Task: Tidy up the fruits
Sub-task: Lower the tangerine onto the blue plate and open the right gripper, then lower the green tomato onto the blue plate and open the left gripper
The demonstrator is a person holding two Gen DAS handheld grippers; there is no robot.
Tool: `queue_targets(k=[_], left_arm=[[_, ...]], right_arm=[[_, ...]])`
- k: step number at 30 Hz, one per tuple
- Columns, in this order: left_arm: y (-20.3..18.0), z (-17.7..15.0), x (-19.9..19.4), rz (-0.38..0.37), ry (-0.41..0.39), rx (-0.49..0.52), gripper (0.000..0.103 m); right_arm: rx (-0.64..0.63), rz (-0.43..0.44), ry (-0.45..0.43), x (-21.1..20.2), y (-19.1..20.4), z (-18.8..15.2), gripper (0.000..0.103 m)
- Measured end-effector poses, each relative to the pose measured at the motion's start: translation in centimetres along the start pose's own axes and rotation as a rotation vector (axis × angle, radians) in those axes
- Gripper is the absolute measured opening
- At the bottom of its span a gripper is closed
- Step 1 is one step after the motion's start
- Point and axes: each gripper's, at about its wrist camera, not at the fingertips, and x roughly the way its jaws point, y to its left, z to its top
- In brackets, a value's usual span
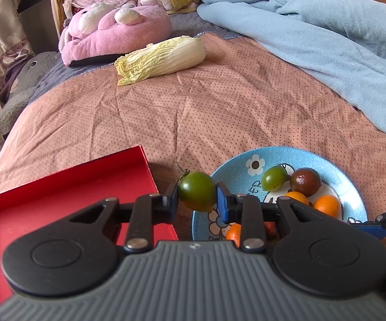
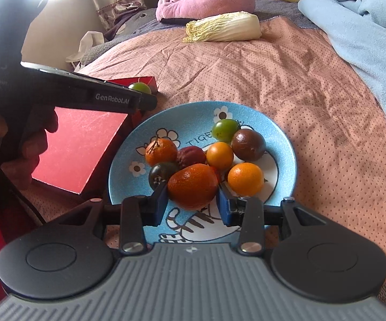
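My left gripper (image 1: 197, 200) is shut on a small green tomato (image 1: 197, 190) with a stem, held above the gap between the red tray (image 1: 59, 192) and the blue cartoon plate (image 1: 286, 153). In the right wrist view that tomato (image 2: 139, 87) shows past the left gripper's black body, over the red tray (image 2: 80, 144). My right gripper (image 2: 191, 203) is shut on a dark orange tangerine (image 2: 193, 186) over the blue plate (image 2: 286, 144). Several small fruits lie on the plate: orange ones (image 2: 245, 179), a green tomato (image 2: 225, 129) and a dark brown one (image 2: 248, 144).
A napa cabbage (image 1: 160, 58) lies farther back on the pink dotted bedspread. Behind it are a pink plush toy (image 1: 115, 32) and a light blue blanket (image 1: 313, 40) along the right. A person's hand (image 2: 32, 149) holds the left gripper's handle.
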Motion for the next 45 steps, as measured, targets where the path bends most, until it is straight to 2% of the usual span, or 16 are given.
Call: queue_targets(k=[5,12,19,20,21,22,23,24,28,33,35,36,45], left_arm=[[-0.5,0.2,1.1,-0.02,0.024,-0.023,0.033],[-1.7,0.9,2.7,-0.065,0.032,-0.047,0.033],[-3.6,0.2,3.9,-0.076,0.066,0.046,0.034],[-3.7,0.1,4.0,-0.072,0.068,0.055,0.034],[-3.8,0.1,4.0,-0.071,0.069,0.06,0.035],[-3.8,0.0,3.9,-0.071,0.067,0.065,0.036],[-3.8,0.0,3.8,-0.071,0.062,0.07,0.039],[-3.8,0.1,3.7,-0.069,0.055,0.076,0.04],[-3.7,0.2,2.7,-0.057,0.016,0.075,0.057],[-3.0,0.3,1.4,-0.04,0.005,0.051,0.062],[-2.7,0.3,0.6,-0.02,-0.008,0.035,0.074],[-2.5,0.2,0.2,-0.012,-0.021,0.027,0.077],[-1.3,-0.1,-3.5,0.079,-0.098,0.014,0.084]], right_arm=[[0.021,-0.009,0.007,0.6,-0.8,-0.5,0.045],[-0.013,-0.011,0.014,1.0,-0.2,-0.5,0.045],[-0.005,-0.02,0.011,1.0,-0.3,-0.7,0.047],[-0.001,-0.018,0.005,0.9,-0.3,-0.7,0.054],[0.001,-0.017,-0.004,0.7,-0.3,-0.6,0.066],[0.002,-0.019,-0.015,0.5,-0.3,-0.5,0.073],[0.001,-0.023,-0.03,0.2,-0.2,-0.4,0.086],[-0.002,-0.027,-0.045,-0.1,-0.1,-0.2,0.091],[-0.017,-0.023,-0.065,-1.3,0.3,0.4,0.092],[-0.011,-0.005,-0.081,-2.7,0.6,0.7,0.094],[-0.007,0.004,-0.084,-3.2,0.8,0.6,0.094],[-0.006,0.008,-0.085,-3.5,0.8,0.6,0.094],[-0.002,0.029,-0.099,-5.4,1.0,0.0,0.094]])
